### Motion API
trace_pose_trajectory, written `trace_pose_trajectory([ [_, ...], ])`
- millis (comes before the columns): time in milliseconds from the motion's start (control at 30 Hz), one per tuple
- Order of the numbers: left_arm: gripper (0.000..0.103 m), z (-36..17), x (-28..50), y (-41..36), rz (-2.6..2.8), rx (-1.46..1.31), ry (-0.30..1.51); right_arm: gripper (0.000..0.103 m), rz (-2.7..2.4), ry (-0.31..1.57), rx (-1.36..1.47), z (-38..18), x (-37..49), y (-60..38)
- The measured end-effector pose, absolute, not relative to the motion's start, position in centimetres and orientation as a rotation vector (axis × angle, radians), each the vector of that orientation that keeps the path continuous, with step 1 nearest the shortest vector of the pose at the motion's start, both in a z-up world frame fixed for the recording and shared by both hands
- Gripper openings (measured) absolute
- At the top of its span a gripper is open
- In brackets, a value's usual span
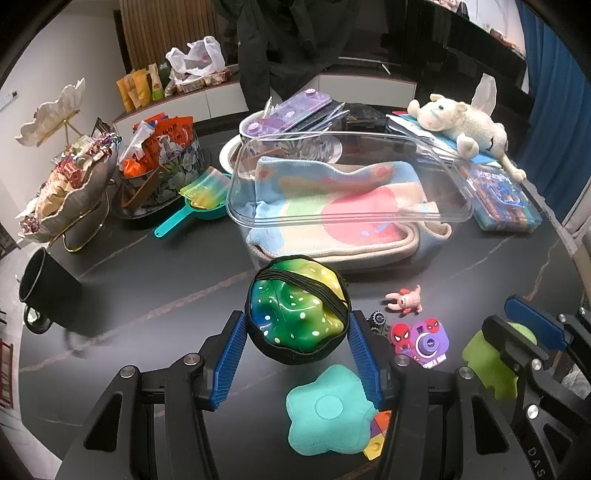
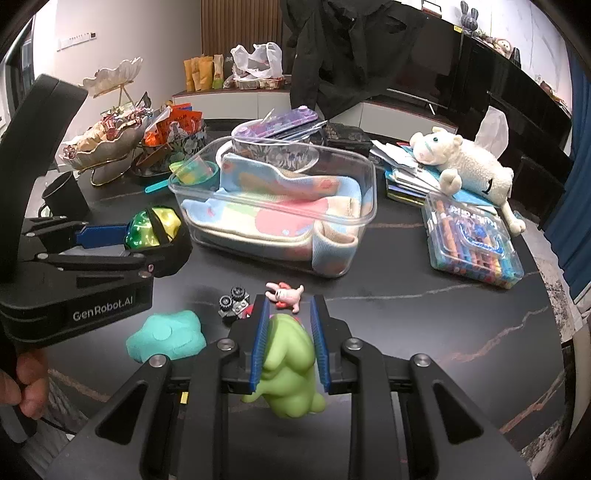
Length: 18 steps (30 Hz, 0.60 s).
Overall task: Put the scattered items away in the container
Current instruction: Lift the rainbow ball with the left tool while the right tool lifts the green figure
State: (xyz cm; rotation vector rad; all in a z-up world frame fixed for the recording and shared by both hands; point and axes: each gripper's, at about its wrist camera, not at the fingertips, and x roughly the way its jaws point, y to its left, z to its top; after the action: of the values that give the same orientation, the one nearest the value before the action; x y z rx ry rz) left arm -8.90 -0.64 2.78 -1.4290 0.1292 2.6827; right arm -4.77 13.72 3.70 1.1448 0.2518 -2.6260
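Left wrist view only: purple sticker (image 1: 421, 341) at lower right, hidden from the right view. Left tool (image 1: 297, 332) pinching green-yellow ball (image 1: 297, 308); right tool (image 2: 288, 325) pinching green figure (image 2: 286, 365). Dark veined bench (image 2: 424, 314); one clear container (image 2: 273, 206) centre frame; one teal star (image 2: 166, 338), one pink figurine (image 2: 286, 293).

Round dark stone-look table (image 2: 424, 295), pale veins. Far: low white cabinet (image 2: 229, 101) with dark top. Wood-slat wall panel (image 2: 240, 26) behind it; white wall (image 2: 129, 29) far left. Blue curtain (image 2: 576, 184) right. Black glossy unit (image 2: 480, 81) far right.
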Motion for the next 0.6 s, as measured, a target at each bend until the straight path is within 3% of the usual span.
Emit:
trace_pose_trajectory([
  [600,0.052,4.6,-9.7,-0.6,2.715,-1.381,0.114,0.020,-2.657,0.269,1.088,6.7,-7.2,13.4],
])
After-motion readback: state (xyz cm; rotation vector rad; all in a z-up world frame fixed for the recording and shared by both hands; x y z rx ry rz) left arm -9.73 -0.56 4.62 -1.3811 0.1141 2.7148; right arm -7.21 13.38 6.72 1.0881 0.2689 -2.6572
